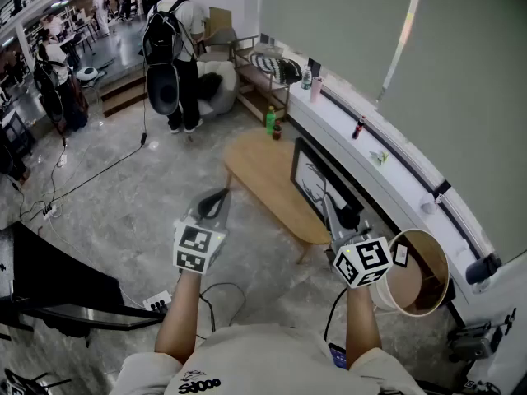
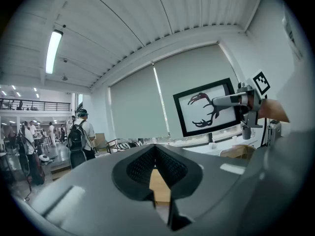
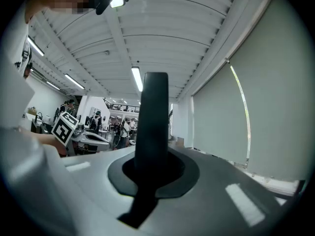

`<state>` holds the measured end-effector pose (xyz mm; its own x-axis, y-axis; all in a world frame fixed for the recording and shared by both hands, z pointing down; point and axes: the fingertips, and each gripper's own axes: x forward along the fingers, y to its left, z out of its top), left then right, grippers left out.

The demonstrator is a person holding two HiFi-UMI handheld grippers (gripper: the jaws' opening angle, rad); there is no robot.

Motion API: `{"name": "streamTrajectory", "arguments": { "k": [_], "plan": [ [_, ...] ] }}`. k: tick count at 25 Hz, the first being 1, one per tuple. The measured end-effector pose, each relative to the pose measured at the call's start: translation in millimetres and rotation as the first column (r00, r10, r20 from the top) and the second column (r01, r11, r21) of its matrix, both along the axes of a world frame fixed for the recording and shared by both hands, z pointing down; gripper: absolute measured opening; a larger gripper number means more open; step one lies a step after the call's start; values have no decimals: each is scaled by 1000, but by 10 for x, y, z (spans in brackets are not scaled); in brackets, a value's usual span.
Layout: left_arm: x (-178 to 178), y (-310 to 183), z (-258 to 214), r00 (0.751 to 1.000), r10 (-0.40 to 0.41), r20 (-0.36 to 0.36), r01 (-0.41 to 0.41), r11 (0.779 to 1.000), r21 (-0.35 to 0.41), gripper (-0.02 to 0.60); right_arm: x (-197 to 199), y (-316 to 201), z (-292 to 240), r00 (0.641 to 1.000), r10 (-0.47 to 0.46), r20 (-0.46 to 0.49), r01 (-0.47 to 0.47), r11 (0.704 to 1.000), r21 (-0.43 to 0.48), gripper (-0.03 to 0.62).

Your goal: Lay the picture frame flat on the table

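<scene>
At seven o'clock in the head view, the left gripper [image 1: 219,196] hovers with its fingers pressed together on nothing. At four o'clock, the right gripper [image 1: 333,208] pinches the near edge of the picture frame [image 1: 315,178]. It stands upright along the table [image 1: 259,171]'s right side, with a white ledge [image 1: 346,130] beyond.

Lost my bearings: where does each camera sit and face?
Head view: on the head, steeply down at the table; forearms, left gripper, right gripper show.
Left gripper view: on the left gripper, level toward the picture frame; right gripper shows.
Right gripper view: on the right gripper, along the frame edge it clamps; left gripper shows.
Head and left gripper views share the upright frame.
</scene>
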<state>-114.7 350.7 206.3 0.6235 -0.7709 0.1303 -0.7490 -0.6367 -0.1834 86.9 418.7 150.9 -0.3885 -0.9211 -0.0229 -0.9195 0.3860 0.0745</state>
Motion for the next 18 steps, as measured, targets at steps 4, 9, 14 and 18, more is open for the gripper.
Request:
{"name": "streamTrajectory", "arguments": {
  "k": [4, 9, 14, 18],
  "plan": [
    [49, 5, 21, 1000, 7, 1, -7, 1000, -4, 11, 12, -7, 12, 1000, 0, -4, 0, 1000, -7, 12],
    [92, -6, 54, 1000, 3, -2, -3, 1000, -8, 11, 39, -33, 52, 1000, -2, -12, 2, 1000, -19, 12],
    [259, 65, 146, 1000, -7, 0, 7, 1000, -13, 9, 243, 11, 118, 999, -7, 41, 7, 1000, -18, 14],
    [393, 163, 226, 1000, -19, 3, 19, 999, -28, 11, 449, 59, 137, 995, 1, 98, 0, 1000, -9, 14]
  ]
}}
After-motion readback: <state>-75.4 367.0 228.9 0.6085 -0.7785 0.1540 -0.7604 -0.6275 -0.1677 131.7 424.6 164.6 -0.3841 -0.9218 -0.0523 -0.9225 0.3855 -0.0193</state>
